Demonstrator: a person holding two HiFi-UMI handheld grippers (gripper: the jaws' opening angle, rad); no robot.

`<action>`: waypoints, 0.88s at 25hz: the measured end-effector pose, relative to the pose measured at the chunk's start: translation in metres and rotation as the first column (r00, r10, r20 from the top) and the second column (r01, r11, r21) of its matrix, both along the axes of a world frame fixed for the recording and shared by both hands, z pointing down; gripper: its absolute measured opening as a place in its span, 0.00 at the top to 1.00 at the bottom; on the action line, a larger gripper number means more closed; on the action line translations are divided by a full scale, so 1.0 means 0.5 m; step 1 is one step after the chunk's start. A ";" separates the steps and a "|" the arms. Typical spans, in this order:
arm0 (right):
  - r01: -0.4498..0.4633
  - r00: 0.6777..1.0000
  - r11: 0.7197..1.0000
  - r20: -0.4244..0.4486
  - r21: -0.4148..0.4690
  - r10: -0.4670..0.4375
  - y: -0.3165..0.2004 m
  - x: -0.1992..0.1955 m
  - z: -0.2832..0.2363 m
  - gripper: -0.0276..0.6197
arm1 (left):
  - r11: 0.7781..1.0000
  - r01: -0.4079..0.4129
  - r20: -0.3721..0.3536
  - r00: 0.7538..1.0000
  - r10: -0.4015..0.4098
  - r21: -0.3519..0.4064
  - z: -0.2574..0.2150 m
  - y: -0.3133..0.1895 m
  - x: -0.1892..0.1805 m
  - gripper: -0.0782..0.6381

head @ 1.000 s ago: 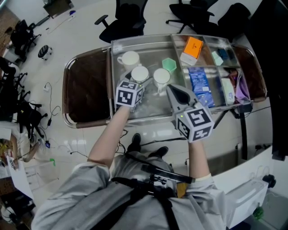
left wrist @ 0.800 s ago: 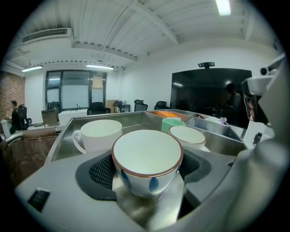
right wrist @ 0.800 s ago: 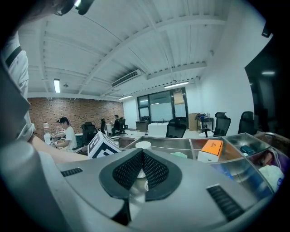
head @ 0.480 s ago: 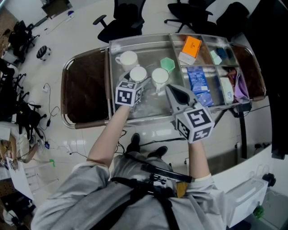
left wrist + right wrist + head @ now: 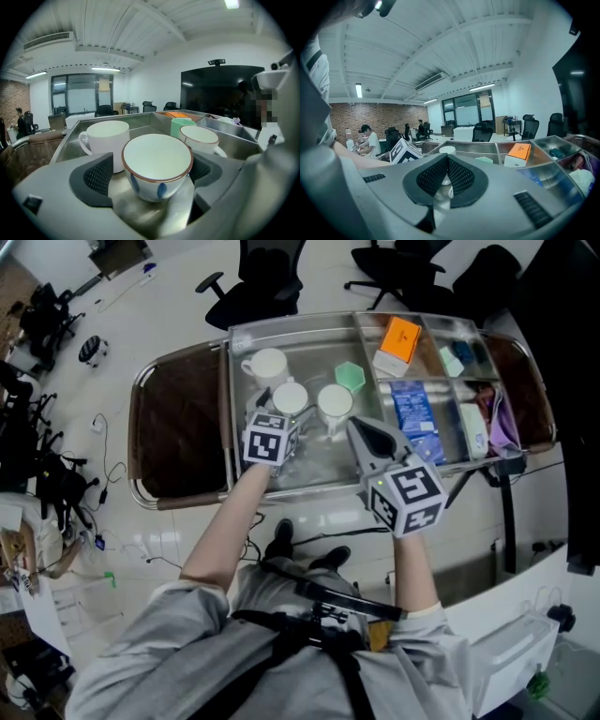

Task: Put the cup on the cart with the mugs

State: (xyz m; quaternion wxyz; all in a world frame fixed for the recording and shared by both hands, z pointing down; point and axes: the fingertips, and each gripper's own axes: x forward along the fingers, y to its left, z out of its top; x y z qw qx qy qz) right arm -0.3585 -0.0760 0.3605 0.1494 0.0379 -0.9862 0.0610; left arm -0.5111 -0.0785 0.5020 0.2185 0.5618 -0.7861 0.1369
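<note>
A white cup with a brown rim and blue leaf marks (image 5: pixel 157 164) stands on the steel floor of the cart's tray (image 5: pixel 232 381). My left gripper (image 5: pixel 152 173) straddles the cup. Its jaws have just been opening, and the dark pads (image 5: pixel 98 176) stand off the cup's sides. In the head view the cup (image 5: pixel 290 397) sits just past my left gripper (image 5: pixel 287 409). It is next to a white handled mug (image 5: pixel 268 364) and a second brown-rimmed mug (image 5: pixel 336 401). My right gripper (image 5: pixel 358 430) hovers near the tray's front, its pads (image 5: pixel 461 176) pressed together on nothing.
A mint-green cup (image 5: pixel 352 375) stands behind the mugs. An orange box (image 5: pixel 401 339), blue packets (image 5: pixel 412 413) and other small items fill the compartments to the right. A brown shelf (image 5: pixel 178 423) forms the cart's left end. Office chairs (image 5: pixel 253 282) stand beyond the cart.
The left gripper's jaws now stand a little wider around the cup, which stays in its place on the tray. The right gripper has not moved.
</note>
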 end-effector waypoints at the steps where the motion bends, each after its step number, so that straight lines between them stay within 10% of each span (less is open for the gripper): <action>1: 0.000 1.000 1.000 0.000 -0.003 0.000 -0.001 -0.001 0.002 0.95 | 1.000 0.002 0.006 1.000 -0.002 -0.005 0.000 0.001 -0.001 0.22; 22: -0.012 1.000 1.000 0.002 -0.017 0.012 -0.008 0.005 0.011 0.95 | 0.991 -0.075 0.027 0.997 0.072 0.115 -0.179 0.010 0.047 0.23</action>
